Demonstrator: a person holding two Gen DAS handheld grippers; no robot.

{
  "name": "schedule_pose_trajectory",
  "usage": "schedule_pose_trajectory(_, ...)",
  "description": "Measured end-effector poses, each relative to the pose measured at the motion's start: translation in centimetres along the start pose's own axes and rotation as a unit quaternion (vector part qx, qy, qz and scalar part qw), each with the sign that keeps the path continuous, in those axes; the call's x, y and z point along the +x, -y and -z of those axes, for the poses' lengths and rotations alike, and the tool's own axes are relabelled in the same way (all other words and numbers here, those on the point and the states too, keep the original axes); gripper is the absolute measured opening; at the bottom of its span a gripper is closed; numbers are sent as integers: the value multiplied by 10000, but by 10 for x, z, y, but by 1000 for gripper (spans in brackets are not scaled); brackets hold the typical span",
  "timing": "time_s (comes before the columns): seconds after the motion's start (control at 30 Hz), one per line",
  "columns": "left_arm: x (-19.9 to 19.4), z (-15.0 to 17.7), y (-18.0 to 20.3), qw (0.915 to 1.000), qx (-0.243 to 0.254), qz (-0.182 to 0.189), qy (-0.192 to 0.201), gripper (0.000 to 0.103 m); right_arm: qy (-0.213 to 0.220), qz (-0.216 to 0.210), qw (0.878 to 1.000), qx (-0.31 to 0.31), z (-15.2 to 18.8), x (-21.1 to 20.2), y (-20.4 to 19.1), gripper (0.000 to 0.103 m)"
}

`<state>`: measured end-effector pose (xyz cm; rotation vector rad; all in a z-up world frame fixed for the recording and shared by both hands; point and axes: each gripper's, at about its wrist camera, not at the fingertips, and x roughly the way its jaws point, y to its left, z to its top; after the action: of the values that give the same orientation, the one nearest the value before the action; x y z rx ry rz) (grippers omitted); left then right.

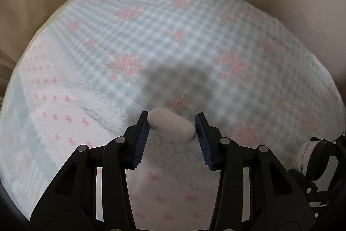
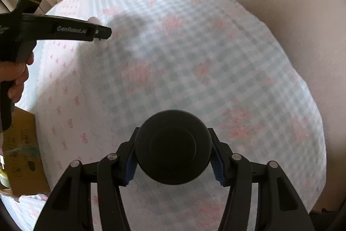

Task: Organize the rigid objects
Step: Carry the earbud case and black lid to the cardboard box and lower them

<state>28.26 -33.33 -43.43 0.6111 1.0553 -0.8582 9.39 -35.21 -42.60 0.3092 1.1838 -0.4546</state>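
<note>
Above the checked, pink-flowered cloth (image 1: pixel 151 21), left gripper (image 1: pixel 172 126) marked "GenRobot.AI" pinches a white oval case (image 1: pixel 172 125); right gripper (image 2: pixel 173 149) clamps a black round jar (image 2: pixel 173 146). Cardboard box (image 2: pixel 21 151) sits left.

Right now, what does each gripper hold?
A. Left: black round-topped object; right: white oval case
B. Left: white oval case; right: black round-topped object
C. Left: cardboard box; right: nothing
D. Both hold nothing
B. In the left wrist view the left gripper has its blue-padded fingers pressed on the white oval case; in the right wrist view the right gripper clamps the black round-topped object.
</note>
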Motion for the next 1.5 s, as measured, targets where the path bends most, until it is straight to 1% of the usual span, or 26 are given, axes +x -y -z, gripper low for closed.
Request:
schedule_pose_trajectory(0.13,-36,-5,-1,9997,-179,10,141,40,153,8,9999,51,-9,-24,6,53)
schedule_pose_trajectory(0.2,-52,-7,-2,9994,-286,28,187,39,245,4,9997,38,-14,-41,10,53)
schedule_pose_trajectory(0.23,-67,-8,-2,9990,-383,37,242,39,293,1,9996,22,-16,-49,10,53)
schedule_pose_trajectory(0.27,-72,-7,-2,9987,-432,45,269,39,349,-6,9994,2,-19,-58,12,53)
schedule_pose_trajectory(0.3,-88,-7,-3,9980,-539,55,325,39,411,-12,9992,-21,-21,-69,11,53)
schedule_pose_trajectory(0.37,-107,-6,-2,9969,-674,65,402,39,536,-64,9985,-39,-25,-93,10,53)
schedule_pose_trajectory(0.53,-180,2,-8,9927,-1049,-10,603,39,801,-223,9965,-90,-40,-150,7,53)
schedule_pose_trajectory(0.6,-211,9,-13,9903,-1217,-81,668,39,928,-318,9950,-183,-50,-172,4,53)
schedule_pose_trajectory(0.67,-233,15,-18,9875,-1402,-116,717,39,1051,-417,9930,-351,-61,-193,-1,53)
schedule_pose_trajectory(0.7,-250,22,-24,9844,-1576,-138,769,39,1100,-449,9920,-431,-65,-203,-4,53)
schedule_pose_trajectory(0.8,-280,38,-35,9772,-1903,-246,906,39,1220,-640,9882,-672,-79,-231,-17,53)
schedule_pose_trajectory(0.93,-321,73,-56,9653,-2319,-492,1096,39,1362,-945,9804,-1060,-90,-257,-44,53)
schedule_pose_trajectory(1.03,-343,103,-75,9573,-2582,-630,1139,39,1431,-1156,9732,-1380,-92,-270,-73,53)
schedule_pose_trajectory(1.17,-364,148,-103,9474,-2892,-769,1136,39,1342,-1475,9661,-1639,-86,-280,-118,53)
schedule_pose_trajectory(1.2,-364,155,-107,9463,-2925,-794,1127,39,1297,-1541,9650,-1680,-83,-280,-129,53)
schedule_pose_trajectory(1.3,-374,191,-133,9430,-3032,-863,1067,39,1147,-1753,9611,-1800,-74,-279,-166,53)
schedule_pose_trajectory(1.37,-379,213,-147,9429,-3050,-887,1003,39,1053,-1845,9597,-1839,-63,-277,-191,53)
schedule_pose_trajectory(1.5,-379,248,-174,9438,-3068,-849,891,39,810,-1965,9615,-1740,-49,-267,-231,53)
